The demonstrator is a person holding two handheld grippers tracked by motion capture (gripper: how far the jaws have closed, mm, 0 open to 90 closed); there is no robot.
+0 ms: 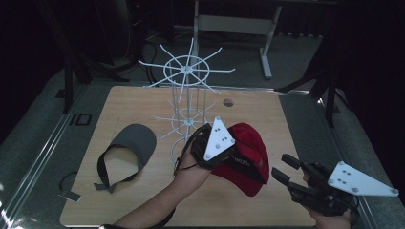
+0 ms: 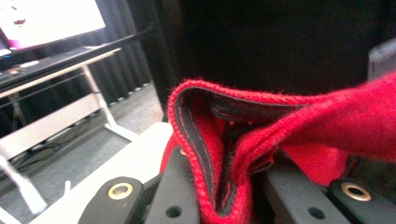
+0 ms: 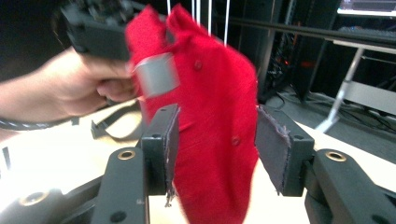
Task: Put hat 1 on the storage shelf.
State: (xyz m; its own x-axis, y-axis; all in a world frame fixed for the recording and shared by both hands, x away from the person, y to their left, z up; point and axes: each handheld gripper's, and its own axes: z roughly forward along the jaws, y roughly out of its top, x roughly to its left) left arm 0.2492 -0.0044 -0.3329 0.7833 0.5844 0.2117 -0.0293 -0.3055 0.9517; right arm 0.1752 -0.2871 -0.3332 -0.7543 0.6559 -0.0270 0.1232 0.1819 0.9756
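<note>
My left hand-held gripper is pinching the red cap by its band edge, held up off the bench at centre frame, just in front of the white wire rack. In the left gripper view the jaws are pressed together on the folded hem and the black sweatband seam of the cap. My right hand-held gripper sits at lower right, jaws spread, nothing in it. In the right gripper view the cap hangs between the pads; can't tell if cloth touches either pad, frame is blurred. Handling, my read: the cap is light, soft knit-like fabric, so the crown collapses and swings; no stiffness except at the brim and stitched band. Best hold is that band seam or the brim edge, since a crown grab would just bunch. Slip risk low on felted cloth, snag risk on the rack's wire arms is real. The grey visor lies flat at the bench's left, strap toward the lower left, well apart from both tools.
</note>
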